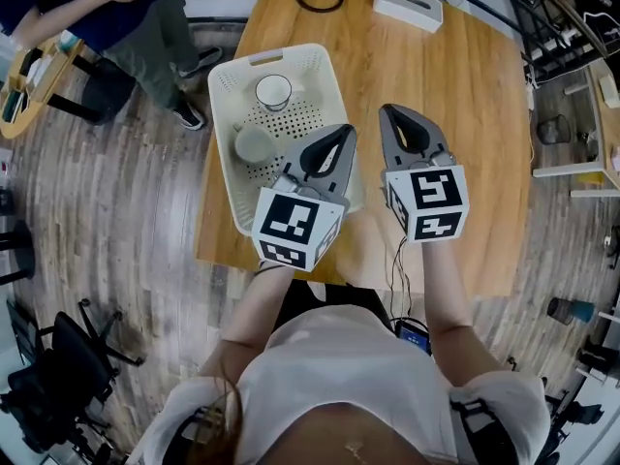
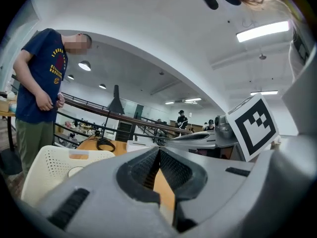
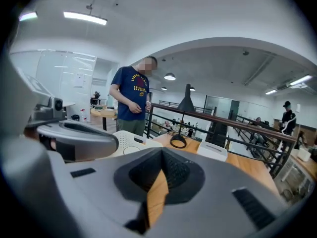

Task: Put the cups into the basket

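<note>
1. Both cups are already sitting in the white basket [image 1: 305, 114]: an upright white cup [image 1: 273, 92] toward the far end and a greyish cup [image 1: 254, 144] just nearer the person holding the grippers.
2. Left gripper [image 1: 346, 130]: the jaws are pressed together with nothing between them. From the head view it hangs over the basket's right rim, and both cups are off to the left of its tip, not touching it.
3. Right gripper [image 1: 387, 110]: the jaws are closed on nothing too. It's above the bare wooden table [image 1: 465, 114], right of the basket and farther from the cups than the left gripper.
</note>
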`<action>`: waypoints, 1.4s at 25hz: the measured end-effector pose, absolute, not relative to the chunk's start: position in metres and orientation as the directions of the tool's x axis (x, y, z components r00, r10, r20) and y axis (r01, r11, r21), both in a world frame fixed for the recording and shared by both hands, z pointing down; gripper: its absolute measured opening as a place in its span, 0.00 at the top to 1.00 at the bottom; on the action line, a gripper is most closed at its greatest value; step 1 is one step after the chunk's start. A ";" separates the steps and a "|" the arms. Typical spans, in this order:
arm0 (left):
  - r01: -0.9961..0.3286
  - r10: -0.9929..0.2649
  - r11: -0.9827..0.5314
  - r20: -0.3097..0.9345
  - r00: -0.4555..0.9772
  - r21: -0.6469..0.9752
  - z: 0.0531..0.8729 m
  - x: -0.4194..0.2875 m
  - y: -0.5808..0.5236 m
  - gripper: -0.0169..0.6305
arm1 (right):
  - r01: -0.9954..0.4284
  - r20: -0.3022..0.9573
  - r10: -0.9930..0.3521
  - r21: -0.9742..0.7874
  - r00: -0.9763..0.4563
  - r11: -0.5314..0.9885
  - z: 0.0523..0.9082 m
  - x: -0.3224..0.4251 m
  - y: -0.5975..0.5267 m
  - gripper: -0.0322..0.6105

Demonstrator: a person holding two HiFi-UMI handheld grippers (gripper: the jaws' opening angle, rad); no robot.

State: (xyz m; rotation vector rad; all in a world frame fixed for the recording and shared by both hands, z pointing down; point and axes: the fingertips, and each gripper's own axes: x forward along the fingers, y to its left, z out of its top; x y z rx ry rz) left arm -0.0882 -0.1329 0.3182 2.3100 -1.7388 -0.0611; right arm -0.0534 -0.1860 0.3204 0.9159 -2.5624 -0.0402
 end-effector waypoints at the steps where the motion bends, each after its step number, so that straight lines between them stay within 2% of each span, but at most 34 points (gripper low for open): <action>1: -0.936 -0.945 -0.276 0.114 0.305 0.219 0.317 -0.077 -0.134 0.96 | -0.623 0.363 -0.631 0.157 -0.685 0.767 0.317 -0.041 -0.186 0.94; 9: -0.886 -0.890 -0.422 0.100 0.445 0.192 0.310 0.011 -0.139 0.96 | -0.784 0.305 -0.769 0.098 -0.562 0.612 0.307 0.063 -0.175 0.94; 16: -0.869 -0.872 -0.464 0.082 0.482 0.169 0.305 0.058 -0.140 0.96 | -0.844 0.268 -0.823 0.059 -0.500 0.532 0.308 0.118 -0.158 0.94; 35: -0.881 -0.881 -0.449 0.091 0.464 0.151 0.308 0.084 -0.142 0.96 | -0.836 0.257 -0.814 0.038 -0.521 0.547 0.309 0.138 -0.150 0.94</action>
